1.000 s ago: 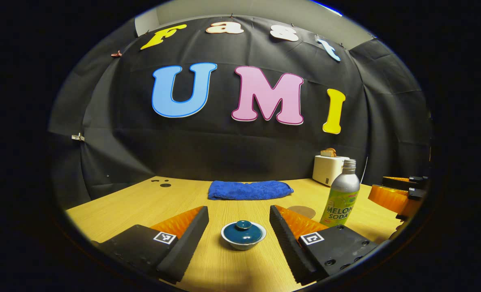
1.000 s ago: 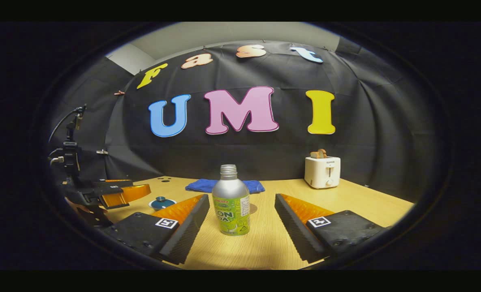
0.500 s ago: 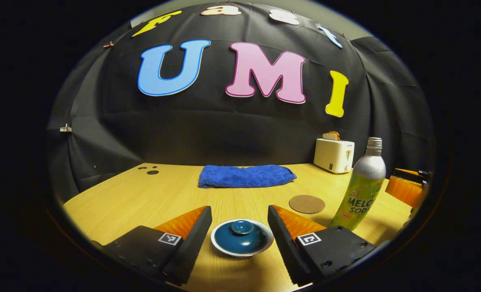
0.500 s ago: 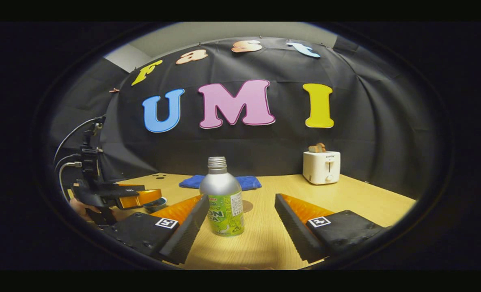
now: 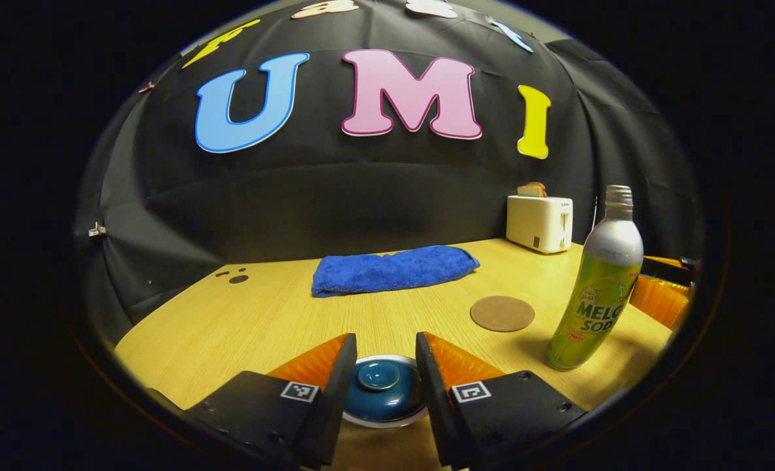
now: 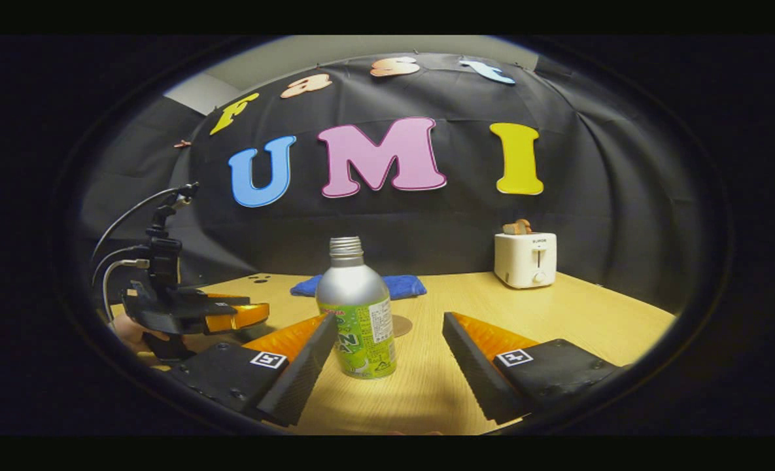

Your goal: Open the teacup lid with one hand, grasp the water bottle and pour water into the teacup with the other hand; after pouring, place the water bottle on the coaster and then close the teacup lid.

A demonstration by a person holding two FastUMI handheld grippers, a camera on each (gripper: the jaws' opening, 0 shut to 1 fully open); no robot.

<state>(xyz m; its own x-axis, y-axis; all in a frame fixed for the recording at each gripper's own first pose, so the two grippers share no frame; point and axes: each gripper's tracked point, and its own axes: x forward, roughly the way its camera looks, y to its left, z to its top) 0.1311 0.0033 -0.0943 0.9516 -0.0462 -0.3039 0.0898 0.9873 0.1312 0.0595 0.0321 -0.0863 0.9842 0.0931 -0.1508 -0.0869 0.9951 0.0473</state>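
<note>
left hand-held gripper [image 5: 383,366] apart, straddling lidded teacup [image 5: 382,392]; right hand-held gripper [image 6: 387,343] apart beside uncapped water bottle [image 6: 356,311].

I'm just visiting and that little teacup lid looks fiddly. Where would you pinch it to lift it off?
Probably by the small round knob at the centre of the teapot-blue lid, coming straight down from above. The lid is a shallow dome lying flat in the cup, so its sides give little to pinch, while the knob stands up. The left gripper already has a finger on either side of the lid, jaws apart.
</note>
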